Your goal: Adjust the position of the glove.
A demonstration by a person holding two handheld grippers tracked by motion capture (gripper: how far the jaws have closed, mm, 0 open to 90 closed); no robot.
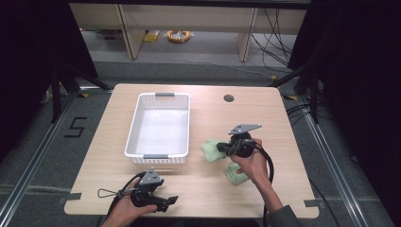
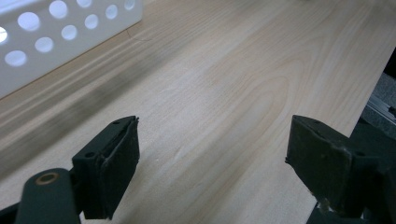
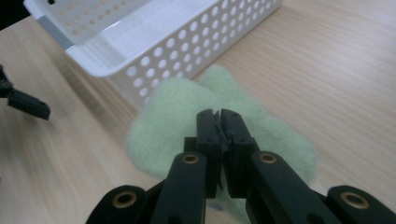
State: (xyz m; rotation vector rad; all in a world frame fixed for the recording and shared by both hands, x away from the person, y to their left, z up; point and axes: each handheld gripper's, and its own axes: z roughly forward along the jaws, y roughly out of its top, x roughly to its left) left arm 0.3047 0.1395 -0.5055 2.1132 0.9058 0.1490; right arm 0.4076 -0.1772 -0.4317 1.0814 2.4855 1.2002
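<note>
At the near edge of the surface [image 1: 203, 189], the left gripper [image 1: 163, 201] lies in the person's left hand [image 1: 124, 210], pointing toward the right; in the left gripper view its jaws stand wide apart with bare wood between them and a corner of the basket [image 2: 56, 37] at the upper left. A cable [image 1: 111, 193] loops on the wood just beside that hand. Farther in and to the right, the right hand [image 1: 253, 163] holds the right gripper [image 1: 221, 150], which points left toward the basket. In the right gripper view its jaws are pressed together, and the pale green cloth [image 3: 177, 116] spreads out from behind and around their tips; whether a fold is caught between the pads cannot be told for sure, though the cloth bunches right at them. In the high view the cloth [image 1: 210, 149] sits partly under the gripper, one part near the basket's right side and another part by the wrist, closer to the person. The white perforated basket [image 1: 135, 127] stands left of centre, long side running away from the person, with grey handles at both short ends. Beyond it, a round hole [image 1: 229, 98] is set near the far edge.
</note>
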